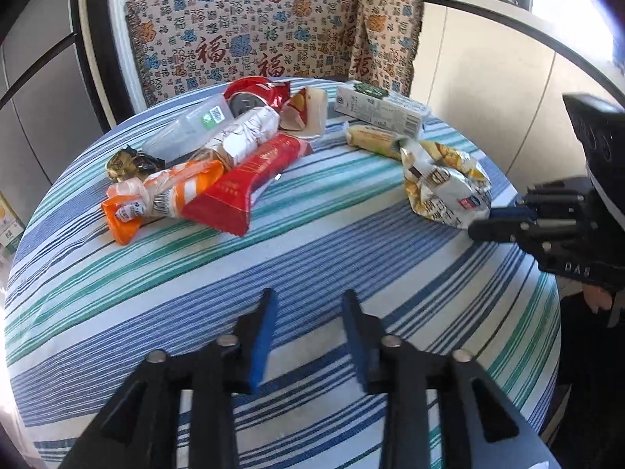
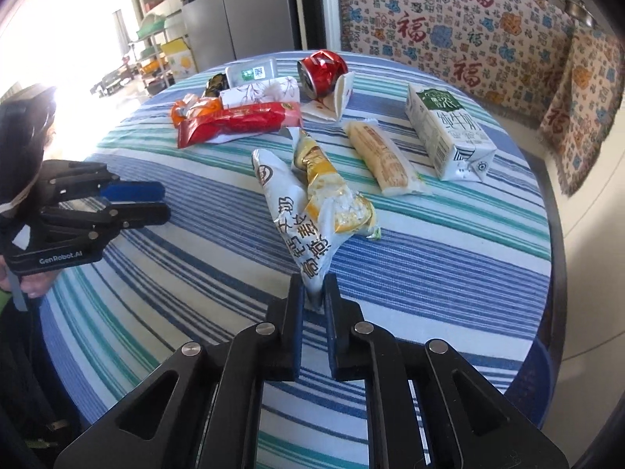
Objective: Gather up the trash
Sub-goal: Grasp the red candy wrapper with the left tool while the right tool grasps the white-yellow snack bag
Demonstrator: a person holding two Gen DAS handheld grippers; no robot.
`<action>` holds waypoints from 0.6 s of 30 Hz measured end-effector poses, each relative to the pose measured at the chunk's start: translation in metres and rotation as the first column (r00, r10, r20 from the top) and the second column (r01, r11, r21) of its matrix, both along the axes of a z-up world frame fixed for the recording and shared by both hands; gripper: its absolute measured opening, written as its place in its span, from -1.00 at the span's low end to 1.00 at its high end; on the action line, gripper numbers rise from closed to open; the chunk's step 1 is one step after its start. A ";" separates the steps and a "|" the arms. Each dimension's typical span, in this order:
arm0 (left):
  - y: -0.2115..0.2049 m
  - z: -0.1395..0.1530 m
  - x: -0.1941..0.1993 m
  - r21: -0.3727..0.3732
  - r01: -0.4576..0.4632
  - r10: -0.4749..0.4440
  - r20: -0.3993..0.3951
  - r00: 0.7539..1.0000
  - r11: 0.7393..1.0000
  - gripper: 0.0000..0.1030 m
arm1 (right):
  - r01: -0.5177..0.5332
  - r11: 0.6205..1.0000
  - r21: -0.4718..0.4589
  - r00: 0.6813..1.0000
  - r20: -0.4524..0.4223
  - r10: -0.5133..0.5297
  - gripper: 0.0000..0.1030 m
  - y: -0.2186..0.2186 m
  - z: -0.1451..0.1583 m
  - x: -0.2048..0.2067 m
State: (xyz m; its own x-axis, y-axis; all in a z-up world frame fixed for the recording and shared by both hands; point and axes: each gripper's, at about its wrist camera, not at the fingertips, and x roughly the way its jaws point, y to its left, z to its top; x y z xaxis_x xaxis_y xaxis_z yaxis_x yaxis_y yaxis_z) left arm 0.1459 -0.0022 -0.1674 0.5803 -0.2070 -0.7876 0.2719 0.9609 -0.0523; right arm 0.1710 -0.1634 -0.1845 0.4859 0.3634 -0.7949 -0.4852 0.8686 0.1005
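Trash lies on a round table with a striped cloth (image 1: 312, 258). My right gripper (image 2: 314, 293) is shut on the corner of a crumpled white and yellow snack bag (image 2: 316, 199); the bag also shows in the left wrist view (image 1: 445, 183), with the right gripper (image 1: 488, 226) at its edge. My left gripper (image 1: 308, 308) is open and empty above the cloth near the front edge; it shows in the right wrist view (image 2: 156, 203). Further back lie a red wrapper (image 1: 250, 179), an orange wrapper (image 1: 156, 199), a crushed red can (image 2: 320, 70), a milk carton (image 2: 445, 133) and a pale bar wrapper (image 2: 383, 160).
A clear plastic box (image 1: 187, 129), a tissue pack (image 1: 246, 136) and a dark gold wrapper (image 1: 129, 162) sit in the left pile. A bench with patterned cloth (image 1: 254, 35) stands behind the table. A grey fridge (image 2: 238, 8) stands at the far left.
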 end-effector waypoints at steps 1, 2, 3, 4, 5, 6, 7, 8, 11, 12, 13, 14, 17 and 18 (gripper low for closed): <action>0.006 0.003 0.005 -0.011 -0.030 0.030 0.012 0.999 0.999 0.13 | 0.002 1.000 0.000 1.000 -0.002 -0.002 -0.79 0.000 -0.001 0.000; 0.012 0.006 0.011 -0.027 -0.057 0.058 0.021 0.998 0.998 0.13 | 0.004 1.000 0.004 1.000 0.001 -0.004 -0.79 -0.001 -0.001 0.000; 0.018 0.008 0.017 -0.053 -0.076 0.078 0.020 0.997 0.996 0.13 | 0.006 1.000 0.007 1.000 -0.001 -0.006 -0.79 -0.001 -0.001 0.000; 0.024 0.010 0.024 -0.082 -0.092 0.094 0.017 0.995 0.992 0.13 | 0.009 1.000 0.009 1.000 -0.001 -0.008 -0.79 -0.001 -0.001 0.001; 0.029 0.013 0.031 -0.104 -0.102 0.105 0.019 0.994 0.989 0.13 | 0.012 1.000 0.010 1.000 0.001 -0.012 -0.79 -0.001 0.000 0.002; 0.030 0.016 0.038 -0.104 -0.104 0.108 0.028 0.994 0.989 0.13 | 0.014 1.000 0.011 1.000 0.001 -0.014 -0.79 -0.002 -0.001 0.003; 0.029 0.018 0.043 -0.082 -0.100 0.103 0.042 0.994 0.992 0.13 | 0.016 1.000 0.013 1.000 0.000 -0.016 -0.79 -0.003 -0.001 0.003; 0.025 0.019 0.049 -0.047 -0.091 0.094 0.060 0.994 0.995 0.13 | 0.017 1.000 0.015 1.000 -0.001 -0.017 -0.79 -0.004 -0.002 0.002; 0.010 0.018 0.061 0.040 -0.047 0.043 0.087 0.995 0.998 0.13 | 0.018 1.000 0.017 1.000 -0.002 -0.018 -0.79 -0.005 -0.002 0.002; 0.006 0.016 0.066 0.063 -0.041 0.035 0.085 0.996 0.997 0.13 | 0.018 1.000 0.017 1.000 -0.001 -0.018 -0.79 -0.006 -0.002 0.002; 0.004 0.013 0.068 0.075 -0.035 0.029 0.084 0.996 0.997 0.13 | 0.020 1.000 0.019 1.000 -0.001 -0.020 -0.79 -0.006 -0.001 0.002; 0.002 0.011 0.069 0.082 -0.027 0.020 0.083 0.996 0.996 0.13 | 0.021 1.000 0.021 1.000 -0.001 -0.021 -0.79 -0.007 -0.001 0.003; -0.002 0.007 0.061 0.087 -0.003 -0.002 0.061 0.998 0.996 -0.47 | 0.032 0.999 0.027 0.999 0.003 -0.032 -0.78 -0.013 0.002 0.003; -0.002 0.007 0.057 0.078 -0.002 -0.002 0.052 0.999 0.997 -0.49 | 0.035 0.999 0.031 0.999 0.003 -0.035 -0.76 -0.015 0.003 0.003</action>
State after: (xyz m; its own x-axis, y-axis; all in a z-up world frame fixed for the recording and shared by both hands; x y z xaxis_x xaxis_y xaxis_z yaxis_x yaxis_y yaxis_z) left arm 0.2028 -0.0045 -0.1606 0.6212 -0.1464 -0.7698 0.2722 0.9615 0.0368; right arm 0.1739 -0.1781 -0.1816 0.5014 0.3705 -0.7819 -0.4552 0.8815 0.1258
